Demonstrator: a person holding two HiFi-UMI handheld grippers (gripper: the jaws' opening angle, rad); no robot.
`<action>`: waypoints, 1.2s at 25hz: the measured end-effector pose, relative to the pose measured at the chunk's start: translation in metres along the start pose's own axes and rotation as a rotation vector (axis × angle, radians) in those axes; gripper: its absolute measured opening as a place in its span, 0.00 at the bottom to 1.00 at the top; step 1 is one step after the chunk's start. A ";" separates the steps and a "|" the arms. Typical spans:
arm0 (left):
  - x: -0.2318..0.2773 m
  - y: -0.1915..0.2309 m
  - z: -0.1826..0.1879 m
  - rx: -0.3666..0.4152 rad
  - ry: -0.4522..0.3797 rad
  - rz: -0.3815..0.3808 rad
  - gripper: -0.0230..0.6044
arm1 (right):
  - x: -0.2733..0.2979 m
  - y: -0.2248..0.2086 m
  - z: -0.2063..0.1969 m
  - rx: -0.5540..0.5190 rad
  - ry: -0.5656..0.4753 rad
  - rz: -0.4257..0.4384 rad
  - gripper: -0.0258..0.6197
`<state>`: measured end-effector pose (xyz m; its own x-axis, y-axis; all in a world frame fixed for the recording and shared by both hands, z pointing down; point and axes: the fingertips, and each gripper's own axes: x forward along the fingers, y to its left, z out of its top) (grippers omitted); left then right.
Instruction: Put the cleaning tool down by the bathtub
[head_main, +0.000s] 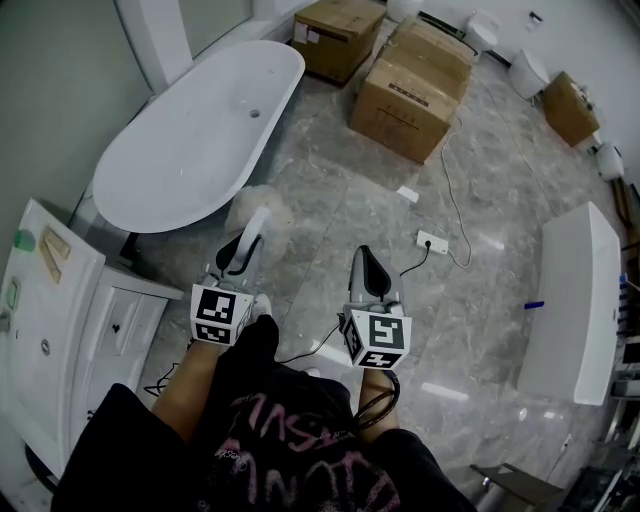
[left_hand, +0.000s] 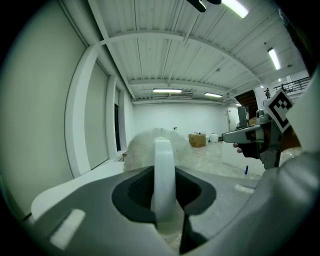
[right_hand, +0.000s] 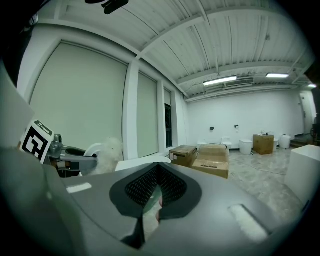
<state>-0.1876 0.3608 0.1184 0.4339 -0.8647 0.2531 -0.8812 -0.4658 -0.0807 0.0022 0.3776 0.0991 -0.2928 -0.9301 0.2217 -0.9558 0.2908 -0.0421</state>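
Grey marble floor (head_main: 400, 200) fills the room below you, and the white bathtub (head_main: 195, 140) lies at its upper left.

Your left tongs (head_main: 258, 224) are clamped on the cleaning tool (head_main: 252, 203). In the left gripper view the tongs (left_hand: 164, 200) pinch its white handle (left_hand: 163, 170) upright between them. Its pale fluffy head (left_hand: 145, 145) rises behind and blocks the view of whatever lies directly past it. From the head view that head hangs above the floor just off the bathtub's near end. You cannot tell from this view whether it touches the tub or the floor.

Your right tongs (head_main: 366, 256) sit further from the bathtub, beside the left pair. In the right gripper view they (right_hand: 155, 200) are drawn together with only a thin slit between them. A greenish and pinkish patch shows through the slit, too small to identify.

Cardboard boxes (head_main: 410, 90) stand beyond the bathtub's far end. A power strip (head_main: 432, 241) lies on the floor between them and you. Your forearms are cut off by the lower edge.
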 end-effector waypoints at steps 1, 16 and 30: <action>0.003 0.002 -0.001 -0.006 0.002 -0.001 0.18 | 0.004 -0.001 0.000 0.001 0.002 -0.001 0.06; 0.073 0.058 -0.004 -0.006 0.022 -0.062 0.18 | 0.100 -0.003 0.016 -0.023 0.019 -0.056 0.06; 0.107 0.113 0.006 -0.005 0.007 -0.152 0.18 | 0.155 0.024 0.039 -0.052 0.030 -0.109 0.07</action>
<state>-0.2399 0.2147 0.1302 0.5611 -0.7830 0.2686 -0.8065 -0.5902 -0.0359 -0.0670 0.2313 0.0945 -0.1859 -0.9498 0.2517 -0.9791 0.2007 0.0342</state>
